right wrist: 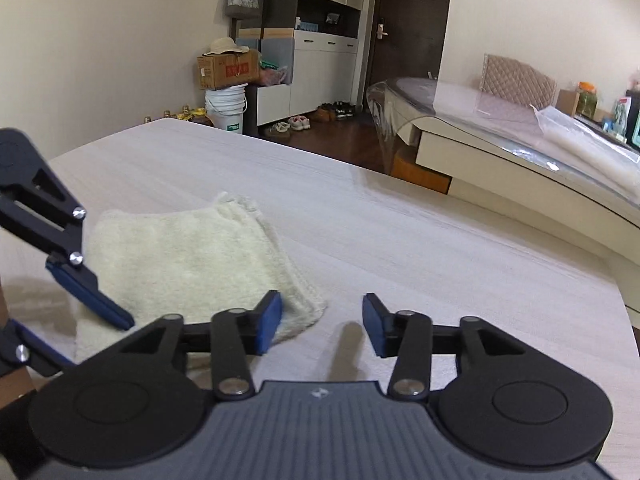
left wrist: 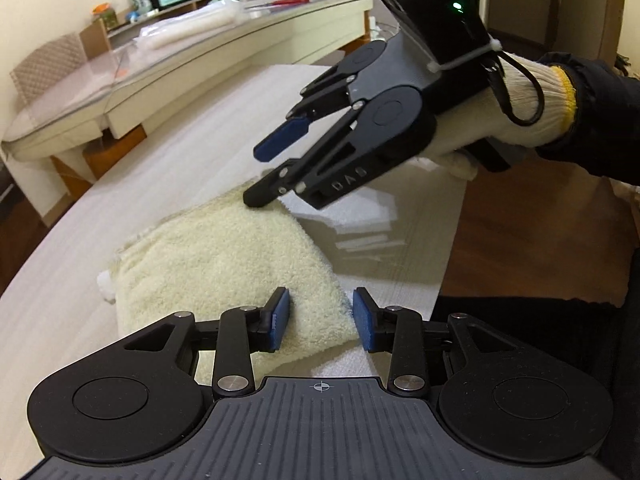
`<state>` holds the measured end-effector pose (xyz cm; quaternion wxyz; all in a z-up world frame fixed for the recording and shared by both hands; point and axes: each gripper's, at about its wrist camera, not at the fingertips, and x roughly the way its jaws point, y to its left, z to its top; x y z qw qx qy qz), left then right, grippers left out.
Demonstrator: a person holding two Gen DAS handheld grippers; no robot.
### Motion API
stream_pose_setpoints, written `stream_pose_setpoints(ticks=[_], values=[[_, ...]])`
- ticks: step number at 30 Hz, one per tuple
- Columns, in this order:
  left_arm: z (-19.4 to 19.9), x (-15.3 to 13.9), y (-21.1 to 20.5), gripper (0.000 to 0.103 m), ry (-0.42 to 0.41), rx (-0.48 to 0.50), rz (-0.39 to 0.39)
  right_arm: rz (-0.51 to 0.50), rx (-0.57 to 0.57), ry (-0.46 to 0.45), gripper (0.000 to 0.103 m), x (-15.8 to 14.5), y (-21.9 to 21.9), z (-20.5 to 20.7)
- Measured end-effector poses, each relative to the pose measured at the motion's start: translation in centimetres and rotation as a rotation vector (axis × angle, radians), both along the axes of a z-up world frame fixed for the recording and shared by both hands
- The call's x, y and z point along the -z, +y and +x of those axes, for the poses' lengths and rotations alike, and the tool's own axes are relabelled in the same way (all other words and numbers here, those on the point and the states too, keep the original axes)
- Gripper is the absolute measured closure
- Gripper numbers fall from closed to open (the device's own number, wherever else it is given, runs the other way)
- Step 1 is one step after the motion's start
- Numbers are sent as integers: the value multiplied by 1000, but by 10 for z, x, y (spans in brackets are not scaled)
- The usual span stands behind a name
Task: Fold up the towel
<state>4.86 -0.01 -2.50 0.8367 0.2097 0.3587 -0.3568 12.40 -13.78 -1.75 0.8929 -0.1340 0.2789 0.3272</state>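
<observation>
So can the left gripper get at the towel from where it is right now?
Probably yes. The left gripper is open right over the near edge of the folded towel, nothing between them. The right gripper touches only the towel's far edge.

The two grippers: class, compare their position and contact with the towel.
The right gripper is over the far end of the towel, its lower finger touching the pile; the left gripper is at the near edge, where contact cannot be told. Both are open, gripping nothing, with blue pads.
</observation>
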Motion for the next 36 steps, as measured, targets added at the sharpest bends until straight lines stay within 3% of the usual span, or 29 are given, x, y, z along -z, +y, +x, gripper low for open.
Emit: stream_pose_setpoints(ticks=[2, 5, 8, 14, 22, 28, 36], values=[[-2, -4, 4, 66, -1, -23, -33, 12, -3, -6, 63, -1, -1, -1], [-6, -15, 16, 64, -33, -77, -76, 46, 5, -17, 63, -9, -6, -3], [-9, -22, 35, 64, -73, -165, -64, 81, -27, -18, 63, -21, -3, -6], [-10, -18, 74, 67, -57, -360, -79, 106, -124, -12, 63, -33, 17, -11], [2, -1, 80, 68, -15, -432, -94, 32, -207, -5, 62, -23, 42, -18], [-1, -15, 96, 68, -33, -503, -162, 29, -189, -13, 62, -25, 40, -10], [0, -3, 86, 68, -19, -536, -140, -60, -274, -28, 63, -19, 79, 22]])
